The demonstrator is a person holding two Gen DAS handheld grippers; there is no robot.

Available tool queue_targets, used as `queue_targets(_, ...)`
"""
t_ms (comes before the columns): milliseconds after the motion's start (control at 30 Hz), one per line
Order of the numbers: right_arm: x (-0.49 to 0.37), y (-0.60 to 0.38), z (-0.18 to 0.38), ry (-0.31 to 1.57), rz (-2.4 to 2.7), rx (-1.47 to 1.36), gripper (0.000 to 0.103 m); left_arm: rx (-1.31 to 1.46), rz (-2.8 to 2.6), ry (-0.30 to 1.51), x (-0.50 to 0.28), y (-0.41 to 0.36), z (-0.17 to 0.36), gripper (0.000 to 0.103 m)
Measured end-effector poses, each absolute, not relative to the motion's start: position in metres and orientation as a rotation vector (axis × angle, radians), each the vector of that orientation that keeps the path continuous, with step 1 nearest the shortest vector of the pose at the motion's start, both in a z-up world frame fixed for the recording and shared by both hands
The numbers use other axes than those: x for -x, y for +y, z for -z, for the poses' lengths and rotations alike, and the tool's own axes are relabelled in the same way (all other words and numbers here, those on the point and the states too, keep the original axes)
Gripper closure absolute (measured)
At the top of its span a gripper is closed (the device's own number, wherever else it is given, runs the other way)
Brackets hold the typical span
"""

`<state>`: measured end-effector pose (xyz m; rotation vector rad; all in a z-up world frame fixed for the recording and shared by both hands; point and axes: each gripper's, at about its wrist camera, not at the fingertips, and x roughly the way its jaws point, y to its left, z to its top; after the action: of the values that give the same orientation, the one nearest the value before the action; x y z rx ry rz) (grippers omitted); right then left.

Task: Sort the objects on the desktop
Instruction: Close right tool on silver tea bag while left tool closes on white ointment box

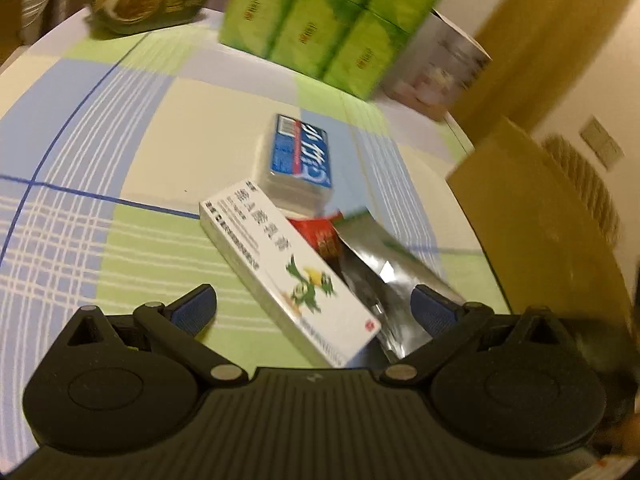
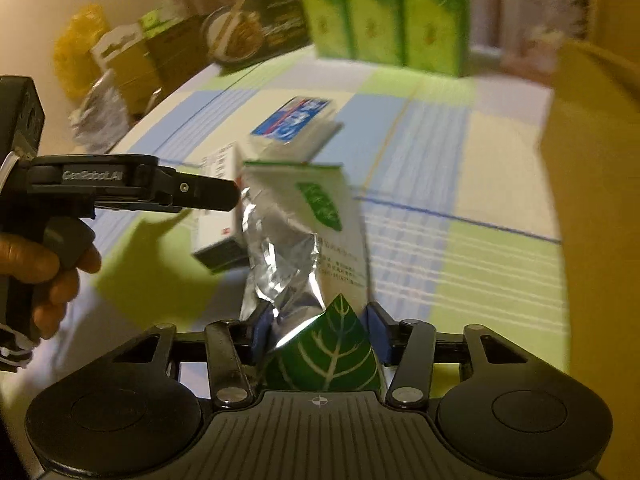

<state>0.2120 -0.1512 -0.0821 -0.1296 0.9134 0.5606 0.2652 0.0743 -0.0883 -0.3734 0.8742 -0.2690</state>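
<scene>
Spread wide, the left tongs (image 1: 314, 306) in the left wrist view have nothing pressed between their blue pads (image 1: 198, 308); a white carton (image 1: 288, 272) with a green cartoon figure lies slantwise in the gap between them, its near end close to the camera, touching neither pad as far as can be seen. Just right of the carton a silver foil pouch (image 1: 394, 280) runs toward the right pad, with a red packet (image 1: 324, 234) showing between carton and pouch. Beyond these a blue-labelled box (image 1: 300, 160) rests on the checked tabletop (image 1: 100, 140), and a stack of green packs (image 1: 340, 20) stands at the far edge, with a brown cardboard box (image 1: 540, 220) to the right. From the right wrist view, the right tongs (image 2: 318, 334) are clamped on the foil pouch (image 2: 304, 240), their blue pads (image 2: 374, 332) squeezing its near end printed with a green leaf, while the crumpled silver body stretches away from the camera. Off to the left, the left tongs (image 2: 224, 194) reach in side-on, tip near the pouch's far left corner and over the white carton (image 2: 218, 216), held by a hand (image 2: 52, 272).
</scene>
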Motion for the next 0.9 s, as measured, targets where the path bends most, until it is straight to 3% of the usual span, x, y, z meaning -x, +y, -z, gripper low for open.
queue_targets(200, -0.201, -0.163, 0.083, 0.844, -0.486, 0.167, 0.057, 0.228, 0.244, 0.893, -0.268, 0.057, 0.093, 0.013)
queue_targets(233, -0.202, -0.164, 0.084, 0.842, -0.494, 0.163, 0.049, 0.2, 0.242, 0.892, -0.266, 0.055, 0.094, 0.014)
queue_targets(267, -0.204, -0.164, 0.085, 0.841, -0.503, 0.162, 0.036, 0.175, 0.24, 0.895, -0.265, 0.054, 0.093, 0.017)
queue_targets(333, -0.206, -0.162, 0.085, 0.831, -0.534, 0.175, 0.025, 0.14, 0.242, 0.896, -0.262, 0.052, 0.092, 0.027)
queue_targets(367, -0.208, -0.16, 0.086, 0.828, -0.55, 0.19, 0.024, 0.127, 0.25, 0.896, -0.261, 0.052, 0.091, 0.035)
queue_targets(533, -0.228, -0.151, 0.098, 0.893, -0.608, 0.219, 0.023, 0.065, 0.263, 0.911, -0.252, 0.048, 0.085, 0.053)
queue_targets(600, -0.232, -0.15, 0.099, 0.92, -0.617, 0.212, 0.025, 0.043, 0.261, 0.916, -0.246, 0.047, 0.083, 0.057)
queue_targets(767, -0.218, -0.154, 0.09, 0.948, -0.616, 0.196, 0.058, 0.032, 0.256, 0.933, -0.22, 0.047, 0.079, 0.063)
queue_targets(900, -0.192, -0.168, 0.086, 0.986, -0.6, 0.164, 0.059, 0.026, 0.261, 0.951, -0.189, 0.039, 0.076, 0.063)
